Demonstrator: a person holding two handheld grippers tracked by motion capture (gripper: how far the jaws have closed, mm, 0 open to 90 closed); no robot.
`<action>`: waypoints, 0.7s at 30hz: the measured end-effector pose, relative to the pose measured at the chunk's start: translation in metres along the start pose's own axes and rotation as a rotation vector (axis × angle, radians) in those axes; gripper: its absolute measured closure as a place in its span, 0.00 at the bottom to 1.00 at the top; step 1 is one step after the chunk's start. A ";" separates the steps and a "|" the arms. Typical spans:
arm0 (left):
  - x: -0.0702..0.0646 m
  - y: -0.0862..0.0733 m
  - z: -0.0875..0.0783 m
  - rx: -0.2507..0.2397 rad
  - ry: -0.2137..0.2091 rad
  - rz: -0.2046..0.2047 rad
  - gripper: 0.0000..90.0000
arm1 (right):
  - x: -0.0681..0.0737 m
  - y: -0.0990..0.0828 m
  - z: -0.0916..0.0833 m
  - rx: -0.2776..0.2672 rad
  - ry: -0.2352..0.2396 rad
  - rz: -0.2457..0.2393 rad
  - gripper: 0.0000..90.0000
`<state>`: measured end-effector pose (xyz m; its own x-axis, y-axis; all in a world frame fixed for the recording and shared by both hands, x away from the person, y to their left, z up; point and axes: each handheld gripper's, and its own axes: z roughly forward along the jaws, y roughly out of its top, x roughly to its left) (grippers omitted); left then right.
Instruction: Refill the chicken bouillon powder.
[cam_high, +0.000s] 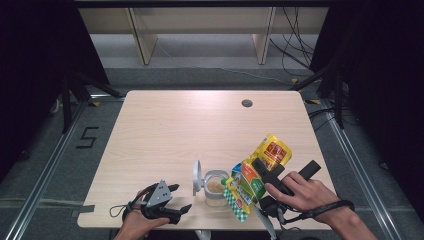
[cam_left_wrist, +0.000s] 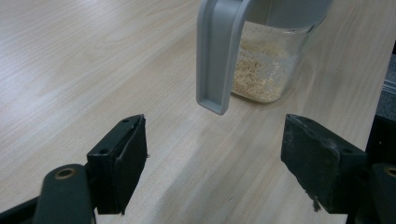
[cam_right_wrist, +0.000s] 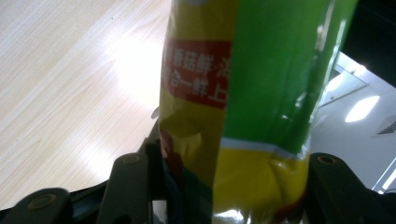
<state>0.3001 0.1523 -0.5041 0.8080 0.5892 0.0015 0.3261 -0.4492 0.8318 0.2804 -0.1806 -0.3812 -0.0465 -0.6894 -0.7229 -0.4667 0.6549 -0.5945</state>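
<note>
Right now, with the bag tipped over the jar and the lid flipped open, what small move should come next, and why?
Probably tilt the bag a little steeper over the jar. The right gripper is clamped on the bag, whose lower end hangs beside the jar's open mouth, and the granules fill only the jar's lower part. The lid stands open, and the left gripper waits with its jaws apart, so nothing seems to block the pour.

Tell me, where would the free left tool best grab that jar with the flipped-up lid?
Probably the jar's glass body, below the grey collar, coming level from its left side with open jaws. The walls there look straight and upright. The lid stands open on that side, so the left tool should stay under it. The bag in the right tool crowds the jar's other side.
</note>
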 end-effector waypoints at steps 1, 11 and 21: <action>0.000 0.000 0.000 0.000 0.000 -0.001 0.25 | 0.000 0.000 0.000 0.001 -0.001 0.004 0.60; 0.000 0.000 0.000 0.000 0.000 0.000 0.25 | -0.002 0.003 0.002 -0.009 -0.004 -0.005 0.60; 0.001 0.000 0.000 0.001 0.006 0.008 0.23 | -0.003 0.004 0.003 -0.006 -0.003 -0.004 0.60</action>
<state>0.3006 0.1528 -0.5039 0.8075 0.5897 0.0120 0.3196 -0.4545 0.8315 0.2814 -0.1749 -0.3827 -0.0422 -0.6908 -0.7218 -0.4719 0.6505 -0.5951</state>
